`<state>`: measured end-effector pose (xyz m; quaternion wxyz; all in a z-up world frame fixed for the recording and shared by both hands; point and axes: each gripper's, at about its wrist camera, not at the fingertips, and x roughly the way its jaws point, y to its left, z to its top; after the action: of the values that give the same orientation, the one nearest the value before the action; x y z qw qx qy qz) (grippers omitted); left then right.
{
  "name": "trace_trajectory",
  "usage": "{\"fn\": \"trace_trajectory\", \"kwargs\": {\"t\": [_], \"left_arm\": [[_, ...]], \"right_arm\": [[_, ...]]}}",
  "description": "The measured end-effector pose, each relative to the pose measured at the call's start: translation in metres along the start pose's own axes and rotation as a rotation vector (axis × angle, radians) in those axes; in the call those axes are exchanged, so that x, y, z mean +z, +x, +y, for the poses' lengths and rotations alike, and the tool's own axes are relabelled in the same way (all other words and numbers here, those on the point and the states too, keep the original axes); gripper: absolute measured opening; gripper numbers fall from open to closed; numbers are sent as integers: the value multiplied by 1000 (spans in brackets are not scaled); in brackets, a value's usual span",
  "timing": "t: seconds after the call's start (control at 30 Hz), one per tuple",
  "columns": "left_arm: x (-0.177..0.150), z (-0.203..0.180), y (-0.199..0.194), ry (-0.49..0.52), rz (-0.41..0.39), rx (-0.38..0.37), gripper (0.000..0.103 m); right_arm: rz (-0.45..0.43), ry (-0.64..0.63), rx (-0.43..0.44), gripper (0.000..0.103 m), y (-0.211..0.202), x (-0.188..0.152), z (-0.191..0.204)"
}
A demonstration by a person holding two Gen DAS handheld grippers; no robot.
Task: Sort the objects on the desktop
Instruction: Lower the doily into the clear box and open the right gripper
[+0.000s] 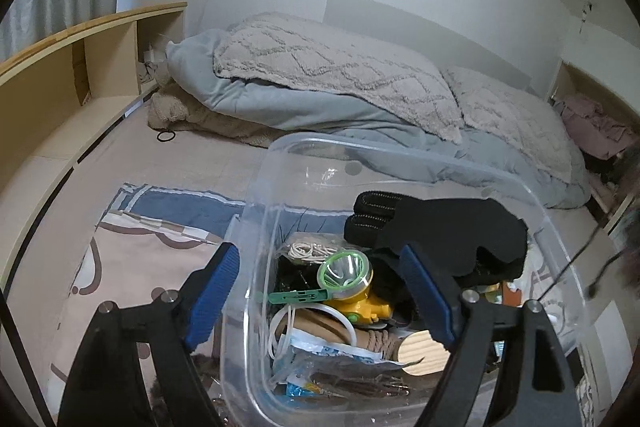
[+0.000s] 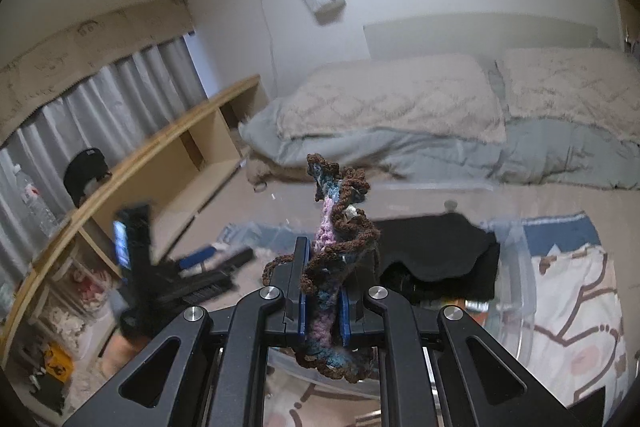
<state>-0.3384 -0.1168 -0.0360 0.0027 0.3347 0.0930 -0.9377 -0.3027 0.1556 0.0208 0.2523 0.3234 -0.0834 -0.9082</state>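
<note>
Showing only rightward: right hand-held gripper (image 2: 320, 297) clamping crocheted piece (image 2: 336, 227); left hand-held gripper (image 1: 320, 291) agape, empty.

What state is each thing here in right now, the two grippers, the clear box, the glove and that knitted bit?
Left gripper: open, nothing held, straddling the box's wall.
Right gripper: shut on the crocheted piece.
Clear plastic box: lidless, cluttered.
Black glove: lying on top of the clutter.
Yellow headlamp: inside box, unlit.

Black glove (image 1: 444, 235) hides bin stuff under it. Your left gripper (image 2: 192, 263) looks all blurry, left of frame. Clear bin (image 2: 516, 267) blurry, cut off lower right.
</note>
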Motion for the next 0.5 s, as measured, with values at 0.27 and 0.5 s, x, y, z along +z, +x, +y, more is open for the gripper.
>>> {"fn": "trace_trajectory", "kwargs": {"t": [0.27,0.5], "left_arm": [[4,3,-20,-3,-31,-37,83],[3,2,-21,-1,-25,-55,83]], "right_arm": [[166,36,-75,13,53,-27,-23],[311,43,-104,13,94,-53,-37]]}}
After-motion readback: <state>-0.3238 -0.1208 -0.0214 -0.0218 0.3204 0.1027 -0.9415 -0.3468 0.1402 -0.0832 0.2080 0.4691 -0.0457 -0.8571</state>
